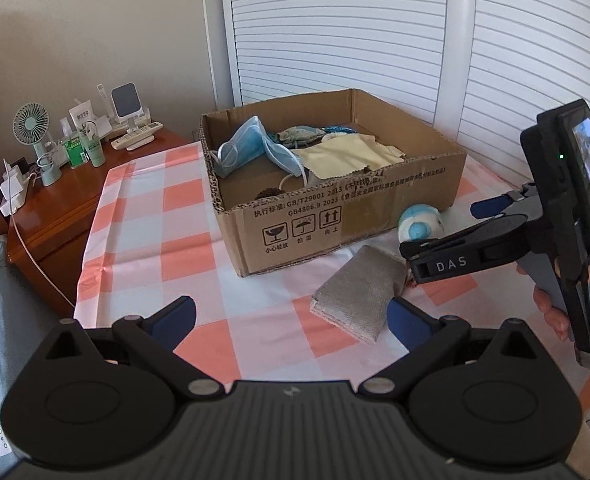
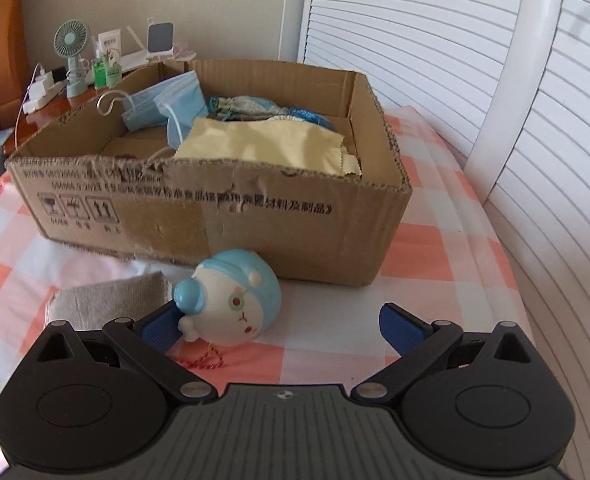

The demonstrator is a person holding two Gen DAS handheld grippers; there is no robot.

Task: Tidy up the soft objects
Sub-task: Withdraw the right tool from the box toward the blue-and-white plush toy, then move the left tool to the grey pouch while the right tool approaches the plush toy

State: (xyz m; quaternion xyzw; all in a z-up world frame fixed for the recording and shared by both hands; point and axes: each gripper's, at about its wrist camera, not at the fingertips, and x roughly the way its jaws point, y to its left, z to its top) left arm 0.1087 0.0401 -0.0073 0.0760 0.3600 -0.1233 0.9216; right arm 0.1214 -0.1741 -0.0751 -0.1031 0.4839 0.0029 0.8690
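My right hand-held gripper is wide open and empty. The toy lies at 11 o'clock, touching the left finger, long axis running 10-to-4, just before the box. My left hand-held gripper, open and empty too, sits nearer the cloth.

left gripper: jaws spread wide above checked cloth | grey folded cloth: flat, just before cardboard box | box: blue masks, yellow cloth inside | blue-white toy: beside box front | right gripper: held by hand, fingertips by the toy and grey cloth
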